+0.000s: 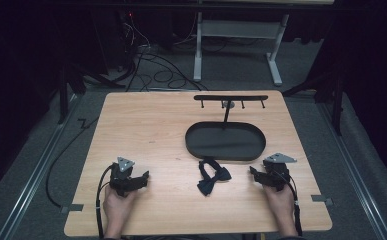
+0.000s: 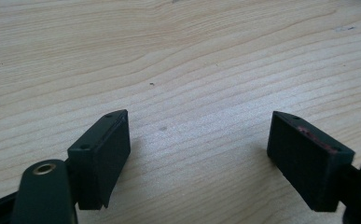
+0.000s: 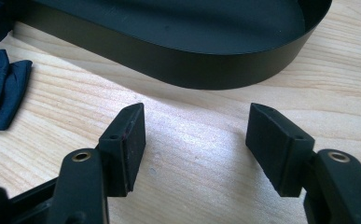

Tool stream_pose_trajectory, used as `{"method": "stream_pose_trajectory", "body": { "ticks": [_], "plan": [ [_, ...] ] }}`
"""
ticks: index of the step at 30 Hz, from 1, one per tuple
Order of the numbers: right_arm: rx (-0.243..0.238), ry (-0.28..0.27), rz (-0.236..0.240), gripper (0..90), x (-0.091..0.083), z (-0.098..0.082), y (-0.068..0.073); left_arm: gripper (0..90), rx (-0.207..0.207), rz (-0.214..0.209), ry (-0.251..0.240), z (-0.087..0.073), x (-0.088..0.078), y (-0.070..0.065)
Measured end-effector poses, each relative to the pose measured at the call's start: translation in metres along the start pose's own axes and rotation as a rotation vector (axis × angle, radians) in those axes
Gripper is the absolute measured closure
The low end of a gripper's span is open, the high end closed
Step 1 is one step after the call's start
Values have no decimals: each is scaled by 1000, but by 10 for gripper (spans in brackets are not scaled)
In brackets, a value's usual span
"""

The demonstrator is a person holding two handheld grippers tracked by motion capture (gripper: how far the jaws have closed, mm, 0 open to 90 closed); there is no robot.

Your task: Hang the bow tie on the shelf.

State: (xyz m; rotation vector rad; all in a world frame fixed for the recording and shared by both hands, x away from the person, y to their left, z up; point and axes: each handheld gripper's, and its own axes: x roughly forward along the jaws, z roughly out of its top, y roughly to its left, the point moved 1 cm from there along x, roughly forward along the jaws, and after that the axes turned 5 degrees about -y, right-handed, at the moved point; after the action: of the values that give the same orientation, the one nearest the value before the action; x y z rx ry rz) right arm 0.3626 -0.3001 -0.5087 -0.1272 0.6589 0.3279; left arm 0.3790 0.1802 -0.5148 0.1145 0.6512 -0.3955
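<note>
A dark navy bow tie [image 1: 212, 177] lies on the wooden table [image 1: 146, 130] near the front, just in front of a black oval tray [image 1: 225, 141]. From the tray's far side rises a thin post with a black hook bar [image 1: 230, 98] across the top. My left gripper [image 1: 145, 177] rests on the table at the front left, jaws wide apart over bare wood [image 2: 197, 135]. My right gripper [image 1: 253, 171] sits to the right of the bow tie, open with nothing between its jaws [image 3: 197, 140]. Ahead of it I see the tray wall [image 3: 187, 58] and a corner of the bow tie [image 3: 3, 91].
A person's hands hold both grippers at the table's front edge. Cables trail from each gripper and lie on the grey floor behind the table. A white metal frame [image 1: 238, 35] stands beyond the far edge. Dark curtains close in both sides.
</note>
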Motion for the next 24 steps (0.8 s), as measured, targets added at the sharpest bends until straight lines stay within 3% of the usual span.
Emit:
{"method": "stream_pose_trajectory", "body": {
  "ticks": [24],
  "plan": [
    [-4, 3, 4, 369, 0, 0, 1, 216, 1, 0, 1, 0, 0, 0]
  ]
}}
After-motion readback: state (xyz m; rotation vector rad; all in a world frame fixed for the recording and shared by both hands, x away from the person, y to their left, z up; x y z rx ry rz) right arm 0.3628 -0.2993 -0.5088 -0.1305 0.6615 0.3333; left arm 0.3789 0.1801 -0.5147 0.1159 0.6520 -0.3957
